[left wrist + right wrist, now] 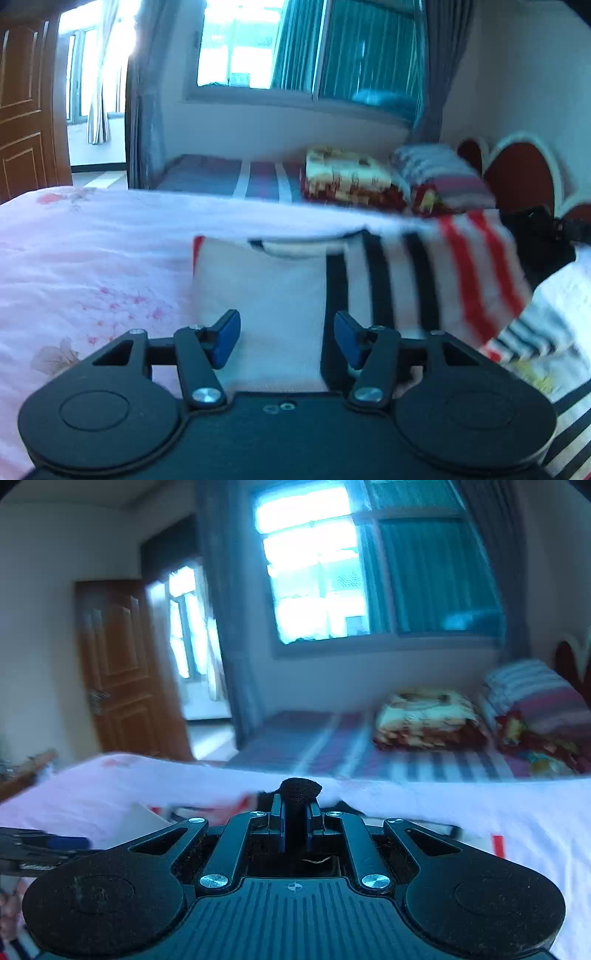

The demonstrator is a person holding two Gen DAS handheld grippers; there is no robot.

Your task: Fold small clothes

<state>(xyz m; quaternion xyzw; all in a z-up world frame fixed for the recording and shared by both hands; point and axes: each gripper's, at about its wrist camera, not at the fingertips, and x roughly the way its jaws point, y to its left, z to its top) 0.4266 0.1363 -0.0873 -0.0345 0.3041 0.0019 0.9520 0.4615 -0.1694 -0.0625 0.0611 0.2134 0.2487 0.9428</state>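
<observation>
Under me: a pink floral bedcover [74, 266] fills the lower left of my left view.
Beyond it: I see a striped bed sheet [236, 175] at mid-frame.
On that sheet: a folded red and cream blanket [347, 177] sits right of centre, just beside a striped folded quilt [443, 173].
Far right: a red heart-shaped headboard [524, 173] edged in white.
Up top: a window [236, 40] with teal curtains [369, 48], grey drapes [147, 92] beside it.
Left edge: a brown wooden door [22, 103], standing open on a bright room.
</observation>
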